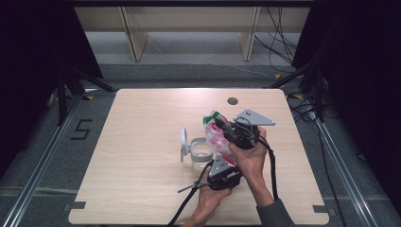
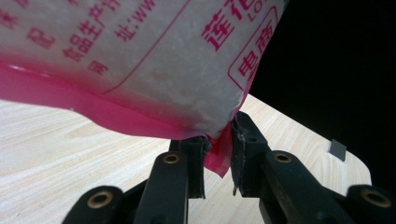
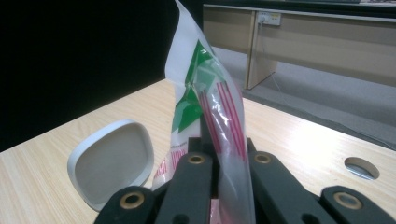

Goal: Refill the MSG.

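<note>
Pink-printed plastic bag held above the wooden table; left gripper clamped on its bottom corner; right gripper apparently clamped on its top edge.

A lab or recording studio: black curtains hang left and right, cables trail over the grey floor at far right, and floor rails flank the table.
</note>
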